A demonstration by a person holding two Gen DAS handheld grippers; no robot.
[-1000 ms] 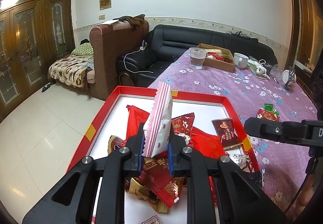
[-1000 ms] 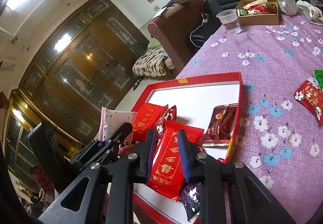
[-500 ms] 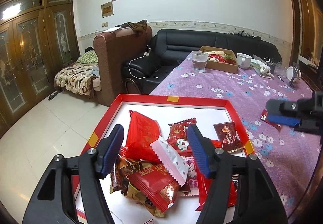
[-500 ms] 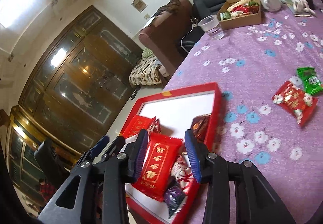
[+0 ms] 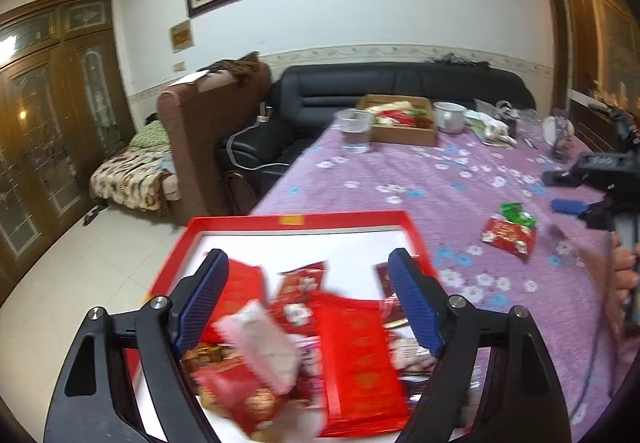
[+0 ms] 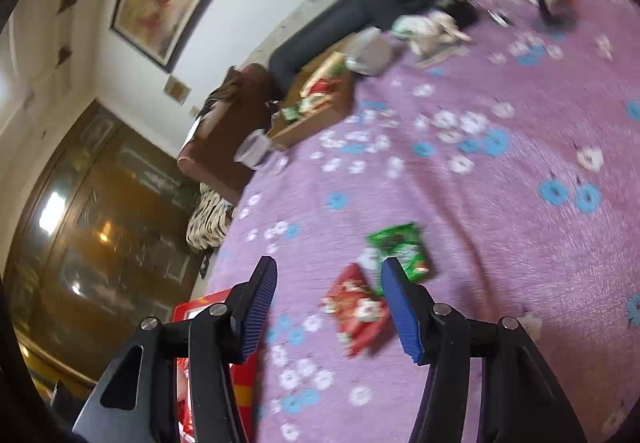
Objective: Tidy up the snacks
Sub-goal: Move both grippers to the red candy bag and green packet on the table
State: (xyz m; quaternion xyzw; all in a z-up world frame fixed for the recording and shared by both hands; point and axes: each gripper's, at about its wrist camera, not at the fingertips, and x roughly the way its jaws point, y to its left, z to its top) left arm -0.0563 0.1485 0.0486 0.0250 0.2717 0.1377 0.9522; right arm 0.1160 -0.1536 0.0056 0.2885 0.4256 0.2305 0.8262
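L gripper (image 5: 308, 299) jaws just opening, wide, empty, above snack pile (image 5: 304, 355) in red tray (image 5: 296, 220). R gripper (image 6: 328, 307) also opening, empty, over red packet (image 6: 356, 311) on cloth (image 6: 500, 243).

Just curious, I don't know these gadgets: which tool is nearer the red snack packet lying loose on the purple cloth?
The right tool: it is open, just above the red snack packet. The left tool is open above the red tray.

Black sofa (image 5: 400, 83), clear cup (image 5: 354, 125), white mug (image 5: 450, 116).
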